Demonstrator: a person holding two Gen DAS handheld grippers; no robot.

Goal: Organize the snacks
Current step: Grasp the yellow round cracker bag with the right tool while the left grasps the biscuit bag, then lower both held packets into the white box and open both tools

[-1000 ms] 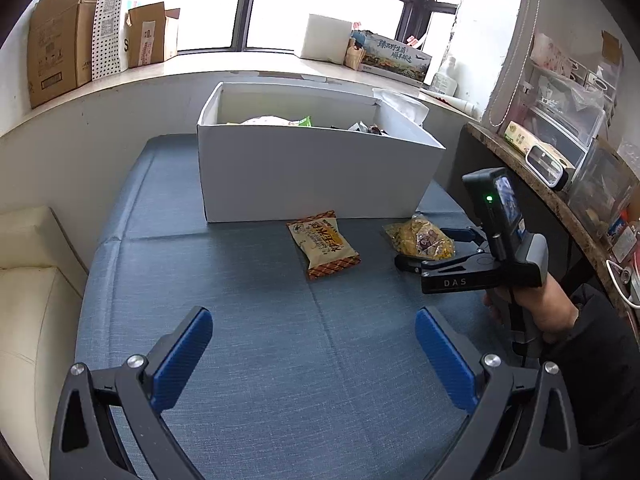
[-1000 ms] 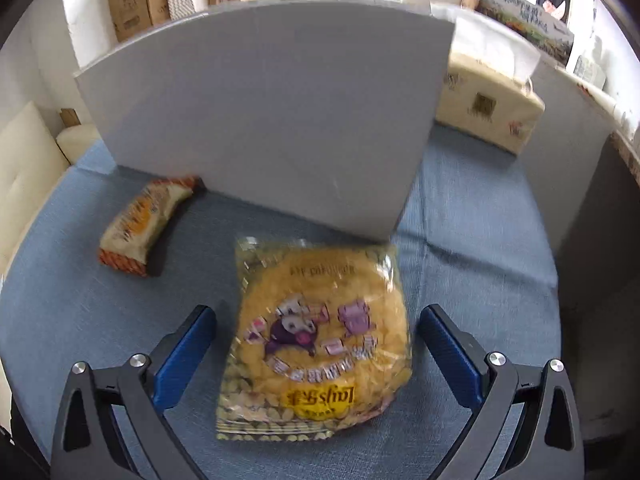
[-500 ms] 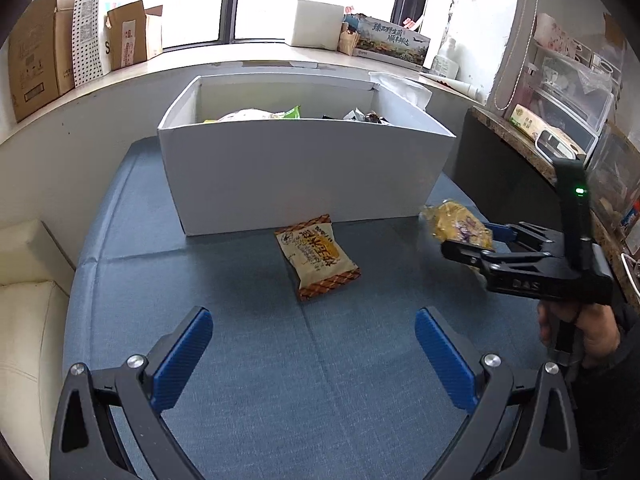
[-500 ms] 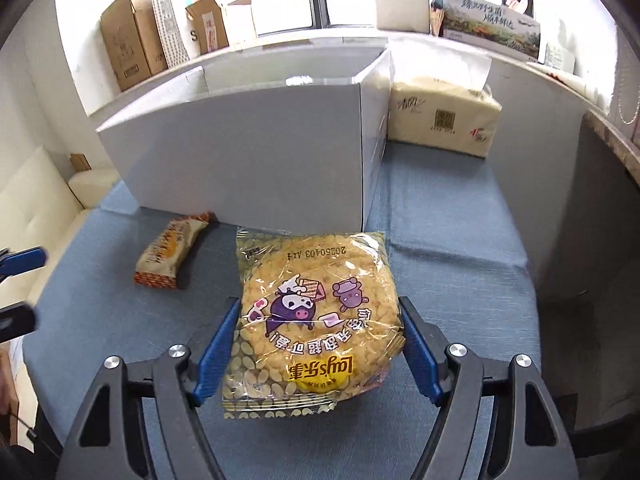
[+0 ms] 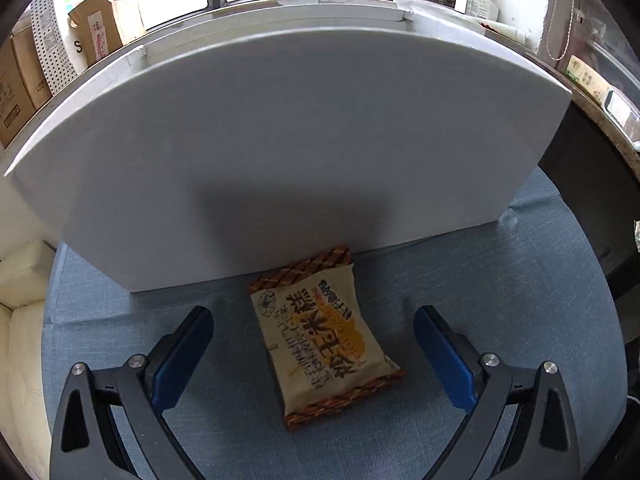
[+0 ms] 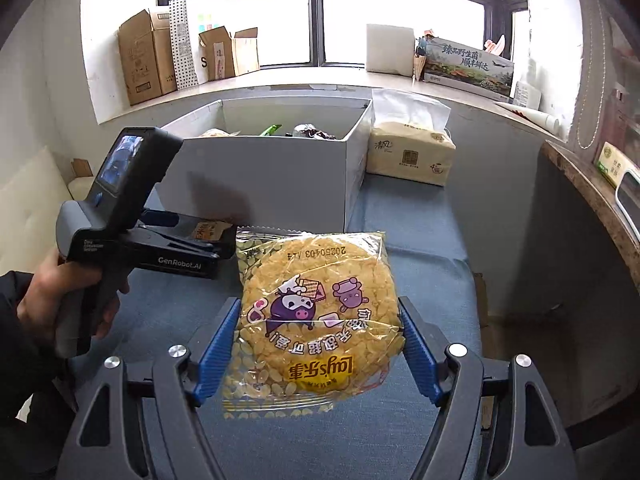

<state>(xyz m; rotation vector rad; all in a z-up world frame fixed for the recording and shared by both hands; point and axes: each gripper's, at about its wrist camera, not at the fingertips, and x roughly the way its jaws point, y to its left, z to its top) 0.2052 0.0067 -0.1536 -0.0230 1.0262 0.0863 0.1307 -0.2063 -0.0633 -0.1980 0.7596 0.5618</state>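
Left wrist view: the left hand-held gripper (image 5: 314, 350) is spread wide around a tan packet (image 5: 320, 338) lying on the desk (image 5: 500, 292), its far end touching the white box (image 5: 280, 152). Right wrist view: the right hand-held gripper (image 6: 320, 344) pinches a yellow packet (image 6: 316, 316), held above the desk in front of the box (image 6: 264, 180).

A lived-in room used for storage: cardboard boxes (image 6: 146, 58) on the windowsill (image 6: 304, 76), a cream sofa (image 6: 28, 200).
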